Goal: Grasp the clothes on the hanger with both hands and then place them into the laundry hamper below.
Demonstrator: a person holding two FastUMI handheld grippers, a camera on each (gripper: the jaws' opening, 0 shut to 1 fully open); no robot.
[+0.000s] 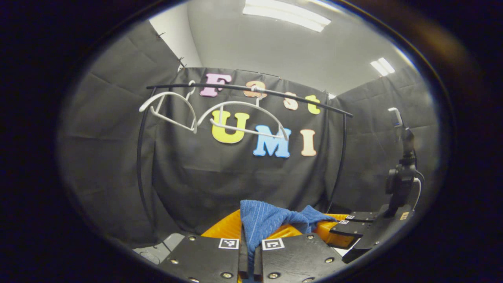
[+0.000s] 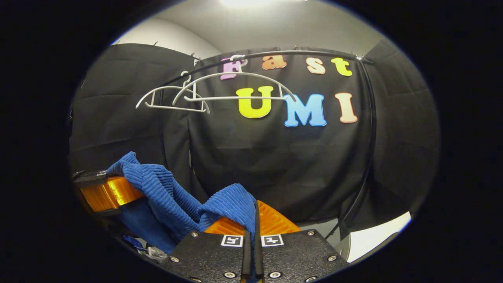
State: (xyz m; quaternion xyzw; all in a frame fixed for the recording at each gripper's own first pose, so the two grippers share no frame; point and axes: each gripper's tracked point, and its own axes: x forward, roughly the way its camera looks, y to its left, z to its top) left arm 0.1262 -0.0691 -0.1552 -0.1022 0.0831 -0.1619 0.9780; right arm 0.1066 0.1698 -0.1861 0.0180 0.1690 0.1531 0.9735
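Note:
A blue ribbed garment point(image 1: 263, 220) is stretched between my two grippers, off the hangers. My left gripper point(image 1: 250, 255) is shut on one bunched edge of it at the bottom of the left gripper view. To its right sits my right gripper point(image 1: 346, 232), with the cloth running to it. In the right gripper view, my right gripper point(image 2: 253, 251) is shut on a fold of the blue garment point(image 2: 165, 188), which drapes leftward up to the left gripper point(image 2: 98, 188). Two bare white hangers point(image 1: 239, 103) point(image 1: 169, 93) hang on the black rail point(image 1: 294, 98) above.
The black rail's posts curve down on both sides point(image 2: 369, 157). The white hangers point(image 2: 235, 98) sit high on the rail, well above the grippers. A pale strip of floor point(image 2: 377, 236) shows at lower right, and a grey patch point(image 1: 157, 251) at lower left.

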